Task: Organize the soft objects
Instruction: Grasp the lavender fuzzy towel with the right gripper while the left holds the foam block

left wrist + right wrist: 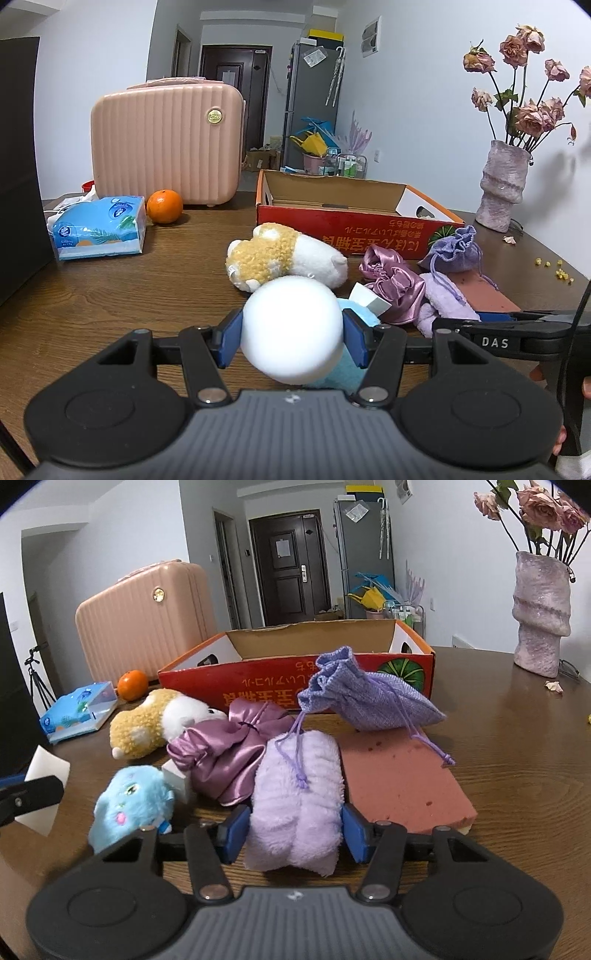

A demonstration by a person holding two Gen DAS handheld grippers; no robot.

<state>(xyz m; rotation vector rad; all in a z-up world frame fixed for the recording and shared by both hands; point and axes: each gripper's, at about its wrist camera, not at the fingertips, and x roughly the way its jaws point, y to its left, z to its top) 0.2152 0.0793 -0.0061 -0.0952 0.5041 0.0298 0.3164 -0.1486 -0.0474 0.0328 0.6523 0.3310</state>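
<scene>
My left gripper [291,341] is shut on a white foam block [291,328], held above the blue plush toy [351,373]. My right gripper [293,832] is shut on a fluffy lilac cloth [297,801] lying on the table. Ahead lie a yellow-and-white plush [280,254], a shiny pink satin pouch [229,753], a purple drawstring bag [365,698] and a pink sponge slab [399,775]. The blue plush [129,806] sits left of the right gripper. An open red cardboard box [303,679] stands behind them.
A pink suitcase [166,144], an orange [164,206] and a blue tissue pack [99,229] stand at the far left. A pink vase with dried roses [504,184] stands at the right. The wooden table [110,295] has small yellow crumbs [554,269] near its right edge.
</scene>
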